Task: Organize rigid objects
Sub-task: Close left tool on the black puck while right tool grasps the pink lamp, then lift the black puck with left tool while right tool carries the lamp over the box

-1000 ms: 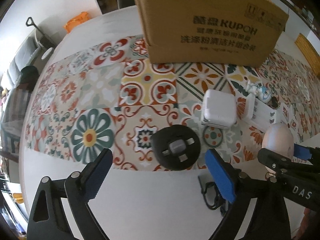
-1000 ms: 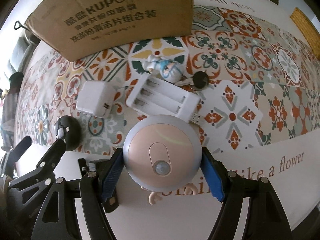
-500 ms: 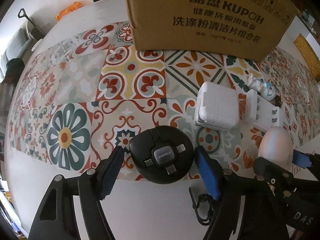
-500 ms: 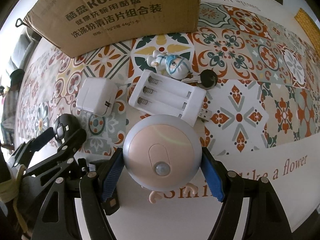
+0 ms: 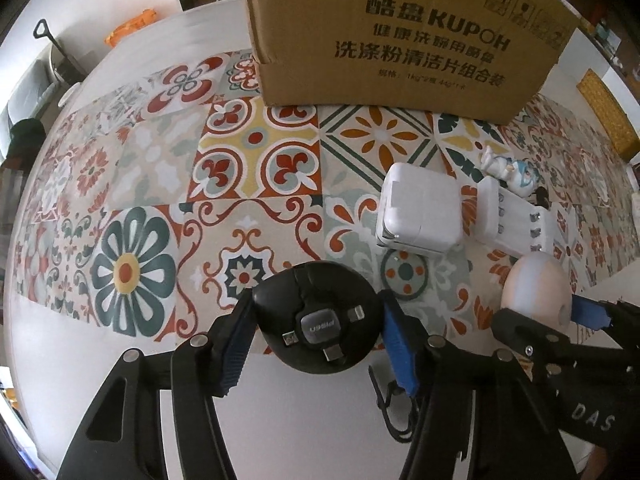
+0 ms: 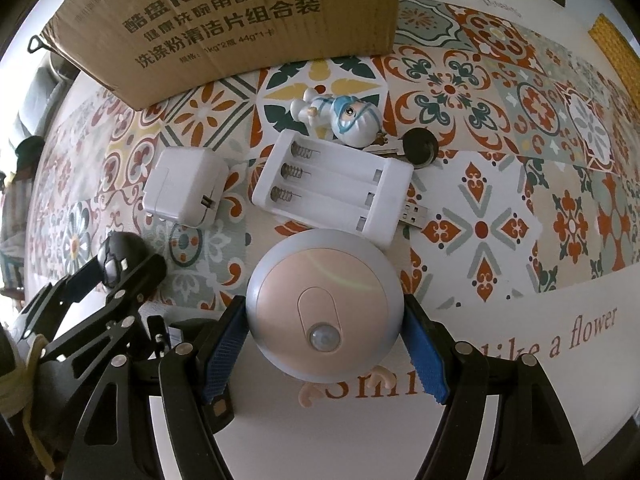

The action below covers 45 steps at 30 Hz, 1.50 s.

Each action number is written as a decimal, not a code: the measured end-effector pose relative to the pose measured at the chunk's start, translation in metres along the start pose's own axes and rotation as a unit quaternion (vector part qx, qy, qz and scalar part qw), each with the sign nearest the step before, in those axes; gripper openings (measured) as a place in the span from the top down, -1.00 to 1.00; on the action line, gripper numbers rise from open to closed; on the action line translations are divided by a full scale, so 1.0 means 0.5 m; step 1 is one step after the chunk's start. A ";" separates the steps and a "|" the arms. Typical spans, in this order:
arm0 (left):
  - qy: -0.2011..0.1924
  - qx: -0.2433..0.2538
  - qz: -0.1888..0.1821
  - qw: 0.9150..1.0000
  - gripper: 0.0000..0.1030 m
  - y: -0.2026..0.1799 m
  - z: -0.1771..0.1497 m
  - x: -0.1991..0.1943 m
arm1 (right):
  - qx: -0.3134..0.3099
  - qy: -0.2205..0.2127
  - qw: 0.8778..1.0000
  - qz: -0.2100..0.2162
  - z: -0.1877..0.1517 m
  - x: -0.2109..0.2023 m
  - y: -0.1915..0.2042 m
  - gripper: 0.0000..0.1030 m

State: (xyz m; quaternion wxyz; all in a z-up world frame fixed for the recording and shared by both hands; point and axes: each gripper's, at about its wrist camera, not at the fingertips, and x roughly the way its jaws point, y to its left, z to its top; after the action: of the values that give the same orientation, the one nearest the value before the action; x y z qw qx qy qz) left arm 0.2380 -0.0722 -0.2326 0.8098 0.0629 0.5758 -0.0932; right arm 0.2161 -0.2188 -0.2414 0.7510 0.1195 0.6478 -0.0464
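Note:
My left gripper (image 5: 318,334) is shut on a black round cable adapter (image 5: 318,316) at the near edge of the patterned mat. My right gripper (image 6: 324,332) is shut on a round pink-and-silver sensor light (image 6: 324,304), which also shows in the left wrist view (image 5: 534,292). A white power adapter (image 6: 184,186) (image 5: 420,216), a white battery holder (image 6: 332,188) (image 5: 516,220), a small blue-and-white figurine (image 6: 344,114) and a black-headed key (image 6: 416,146) lie on the mat beyond both grippers.
A large cardboard box (image 5: 400,32) (image 6: 224,20) stands at the back of the patterned mat (image 5: 160,184). A black clip (image 5: 394,404) lies on the white table by the left gripper. White tablecloth with printed lettering (image 6: 560,340) runs along the near right.
My left gripper moved forward around the black cable adapter and closed on it. My right gripper kept hold of the sensor light and shifted slightly toward the box.

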 end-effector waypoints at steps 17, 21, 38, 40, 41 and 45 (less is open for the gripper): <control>-0.068 -0.014 -0.005 0.998 -0.14 0.010 0.019 -0.138 | -0.003 -0.058 0.998 0.022 -0.010 -0.111 -0.002 -0.44; -0.091 -0.015 -0.007 0.996 -0.14 0.009 0.037 -0.172 | -0.005 -0.084 0.996 0.028 -0.012 -0.158 -0.008 -0.44; -0.186 0.001 -0.010 0.983 -0.14 -0.006 0.132 -0.300 | -0.003 -0.194 0.980 0.049 0.040 -0.309 -0.001 -0.44; -0.193 0.003 -0.010 0.981 -0.14 -0.008 0.143 -0.309 | -0.001 -0.200 0.978 0.052 0.050 -0.319 -0.001 -0.44; -0.198 0.005 -0.007 0.980 -0.14 -0.009 0.150 -0.314 | -0.002 -0.204 0.977 0.054 0.055 -0.322 0.000 -0.44; -0.208 0.007 -0.008 0.978 -0.14 -0.011 0.172 -0.326 | -0.002 -0.216 0.975 0.055 0.072 -0.336 0.002 -0.44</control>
State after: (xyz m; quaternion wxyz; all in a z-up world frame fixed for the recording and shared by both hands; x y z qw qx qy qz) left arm 0.2636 -0.0828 -0.0502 0.9106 0.0433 0.3946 -0.1151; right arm 0.2244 -0.2408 -0.0710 0.8749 0.1407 0.4625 -0.0286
